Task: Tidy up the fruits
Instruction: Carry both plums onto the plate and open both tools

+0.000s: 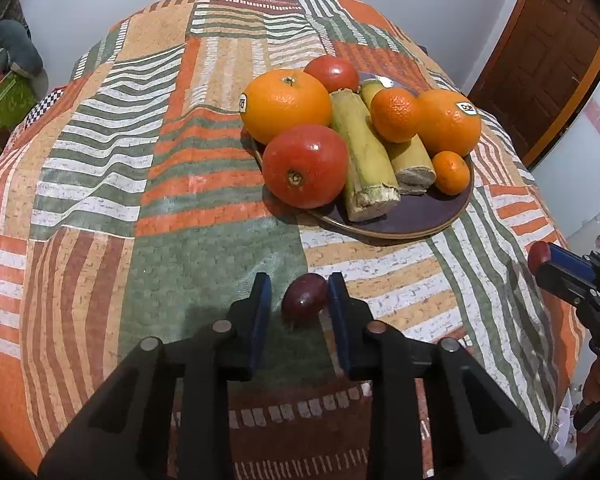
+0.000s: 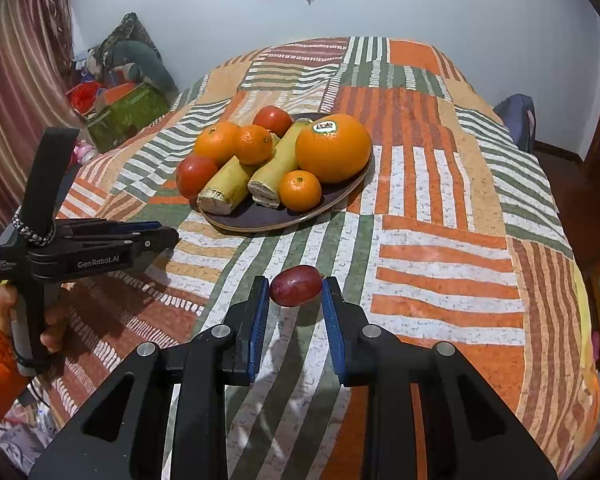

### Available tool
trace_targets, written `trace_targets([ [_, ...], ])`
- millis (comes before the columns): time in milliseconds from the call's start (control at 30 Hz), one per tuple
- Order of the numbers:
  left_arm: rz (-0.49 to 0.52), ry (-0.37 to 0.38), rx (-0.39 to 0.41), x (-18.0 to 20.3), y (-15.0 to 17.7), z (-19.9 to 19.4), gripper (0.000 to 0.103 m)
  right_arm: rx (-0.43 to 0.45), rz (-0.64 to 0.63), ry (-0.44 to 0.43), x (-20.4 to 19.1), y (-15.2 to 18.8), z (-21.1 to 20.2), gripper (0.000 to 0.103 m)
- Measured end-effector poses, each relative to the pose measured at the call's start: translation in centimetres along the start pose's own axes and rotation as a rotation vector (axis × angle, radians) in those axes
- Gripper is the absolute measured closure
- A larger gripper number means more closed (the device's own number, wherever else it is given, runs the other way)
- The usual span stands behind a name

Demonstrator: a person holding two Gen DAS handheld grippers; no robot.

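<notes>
The right gripper [image 2: 293, 294] clasps a dark red grape [image 2: 296, 285] above the quilt [image 2: 440, 220], on the near side of the plate [image 2: 260, 220]. The left gripper [image 1: 300, 298] stands parted around another grape [image 1: 304, 298] (touching only the right pad), also short of the plate's front rim, bare quilt between.

A patchwork cloth [image 2: 440, 208] is showing orange, green, tan and white stripes. The plate [image 1: 420, 216] is looking dark purple. Oranges [image 1: 286, 104] are glowing orange, tomatoes [image 1: 306, 166] red, cane pieces [image 1: 364, 160] yellow-green. Each grape [image 2: 296, 285] is showing dark red between blue pads [image 2: 332, 320].
</notes>
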State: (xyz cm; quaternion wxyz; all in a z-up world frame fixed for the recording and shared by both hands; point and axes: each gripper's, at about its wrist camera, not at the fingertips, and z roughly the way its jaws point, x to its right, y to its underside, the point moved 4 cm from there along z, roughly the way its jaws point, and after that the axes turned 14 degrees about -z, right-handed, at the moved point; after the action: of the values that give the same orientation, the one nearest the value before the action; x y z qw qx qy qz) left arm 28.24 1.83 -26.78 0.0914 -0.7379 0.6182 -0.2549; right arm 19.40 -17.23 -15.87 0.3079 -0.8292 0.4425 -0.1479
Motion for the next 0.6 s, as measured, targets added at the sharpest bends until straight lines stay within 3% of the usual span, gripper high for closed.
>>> trace_targets([
  [167, -0.003, 0.006, -0.002, 0.2, 0.0, -0.3, 0.080, 0.016, -0.001, -0.012, -0.1, -0.4, -0.1, 0.078],
  [600, 0.043, 0.075, 0.036, 3.6, -0.9, -2.4, 0.080, 0.064, -0.052, -0.043, -0.5, -3.2, 1.0, 0.078],
])
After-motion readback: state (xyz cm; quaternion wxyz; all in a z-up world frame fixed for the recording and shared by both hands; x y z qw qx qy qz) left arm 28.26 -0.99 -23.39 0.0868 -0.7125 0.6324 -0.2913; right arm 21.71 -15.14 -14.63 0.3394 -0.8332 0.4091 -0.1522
